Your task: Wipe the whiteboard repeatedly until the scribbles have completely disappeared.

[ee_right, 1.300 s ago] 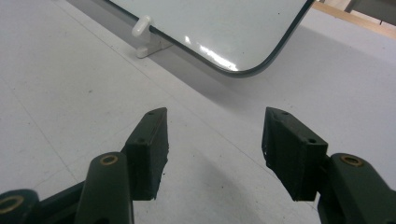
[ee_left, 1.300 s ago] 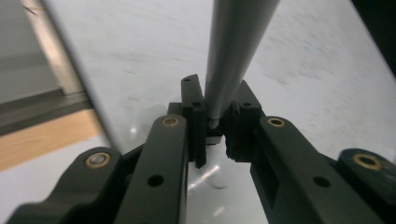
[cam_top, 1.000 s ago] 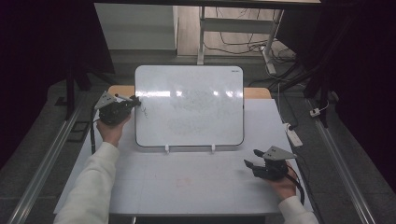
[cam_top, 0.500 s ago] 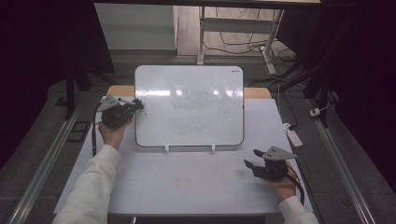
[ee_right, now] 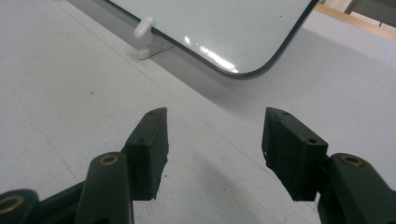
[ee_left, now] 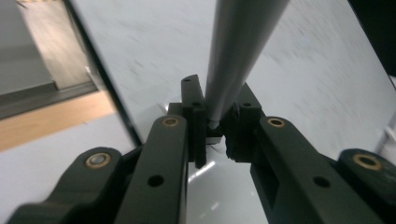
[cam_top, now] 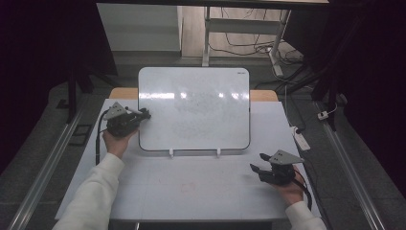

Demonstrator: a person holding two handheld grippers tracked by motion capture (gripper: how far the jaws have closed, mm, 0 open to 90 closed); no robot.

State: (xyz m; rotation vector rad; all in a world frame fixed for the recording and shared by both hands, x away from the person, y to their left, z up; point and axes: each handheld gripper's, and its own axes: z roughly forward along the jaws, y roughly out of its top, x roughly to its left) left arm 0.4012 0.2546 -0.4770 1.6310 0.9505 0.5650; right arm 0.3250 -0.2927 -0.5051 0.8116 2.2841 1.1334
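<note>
Left gripper (cam_top: 143, 115) at left edge of white rounded-corner whiteboard (cam_top: 194, 108), fingers clenched on grey cylindrical marker (ee_left: 238, 51). Right gripper (ee_right: 212, 149) fingers spread, empty, over white bench (cam_top: 191, 187).

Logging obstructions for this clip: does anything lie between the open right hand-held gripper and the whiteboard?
Nothing visible does. Bare table lies between the right hand-held gripper and the whiteboard, apart from the board's own white feet.

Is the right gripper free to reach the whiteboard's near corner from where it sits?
Probably yes. The right gripper is open, holds nothing, and bare table lies between it and the whiteboard corner.
</note>
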